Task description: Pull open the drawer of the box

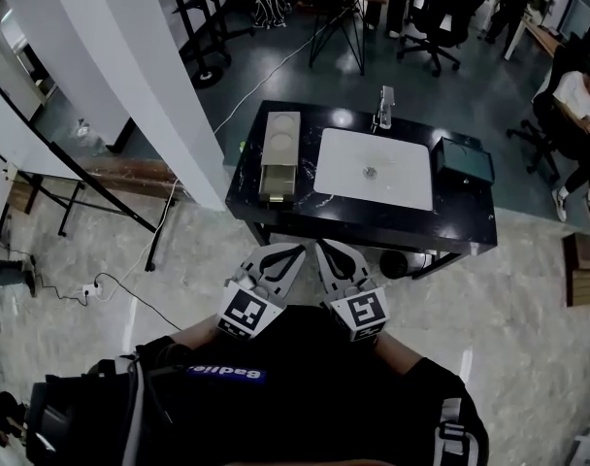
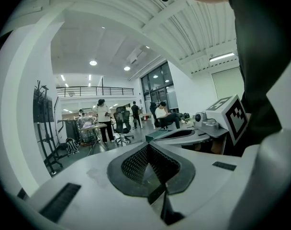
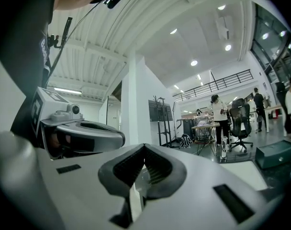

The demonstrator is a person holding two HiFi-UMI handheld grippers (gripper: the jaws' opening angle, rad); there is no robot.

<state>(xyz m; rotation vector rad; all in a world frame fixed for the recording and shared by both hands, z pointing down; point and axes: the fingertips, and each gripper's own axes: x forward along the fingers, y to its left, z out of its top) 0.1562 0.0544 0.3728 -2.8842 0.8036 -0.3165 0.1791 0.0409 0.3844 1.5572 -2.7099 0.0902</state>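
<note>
Since the bench lies well apart from the person, progress: nothing done yet; by my reading the approach, the grasp and the pull are all still to do.
Left hand-held gripper: clenched on nothing, jaw tips meeting, held at the person's chest.
Box: on the bench's left end, at 9 o'clock of the white mat, roughly 12 o'clock from the left hand-held gripper.
Drawer: too far off to tell whether it sits flush.
Right hand-held gripper: clenched, empty, just beside its partner.

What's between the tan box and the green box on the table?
A white mat lies between the tan box and green box, seen in the head view.
</note>
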